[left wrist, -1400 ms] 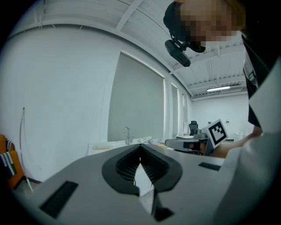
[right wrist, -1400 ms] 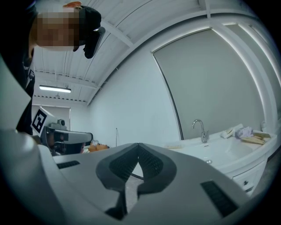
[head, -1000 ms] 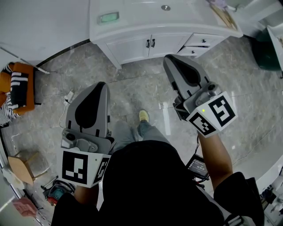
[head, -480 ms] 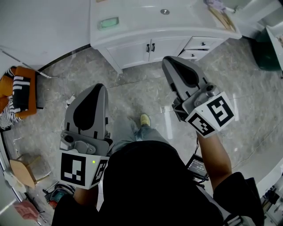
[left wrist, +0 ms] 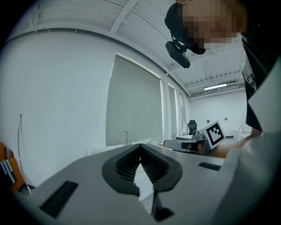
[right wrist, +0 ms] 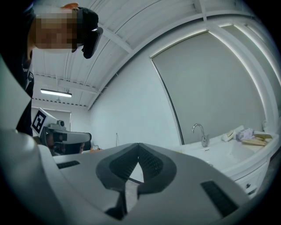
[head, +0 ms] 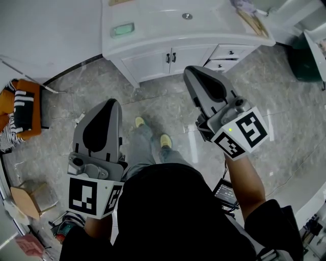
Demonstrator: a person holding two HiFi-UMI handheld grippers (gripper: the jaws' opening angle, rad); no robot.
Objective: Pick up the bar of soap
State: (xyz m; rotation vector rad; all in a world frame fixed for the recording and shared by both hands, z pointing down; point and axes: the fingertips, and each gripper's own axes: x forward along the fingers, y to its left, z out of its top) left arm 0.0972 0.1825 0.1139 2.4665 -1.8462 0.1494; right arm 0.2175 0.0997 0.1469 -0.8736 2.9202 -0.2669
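Head view shows the bar of soap (head: pixel 123 29) — small and green — lying flat on the white counter (head: pixel 147 31), left of the sink (head: pixel 173 12) and well apart from both grippers. The left gripper (head: pixel 110 103) and right gripper (head: pixel 190 71) both have their jaws pressed together, with nothing in them. The soap is likely light, hard and slippery — best to pinch it across its long sides, at the middle.
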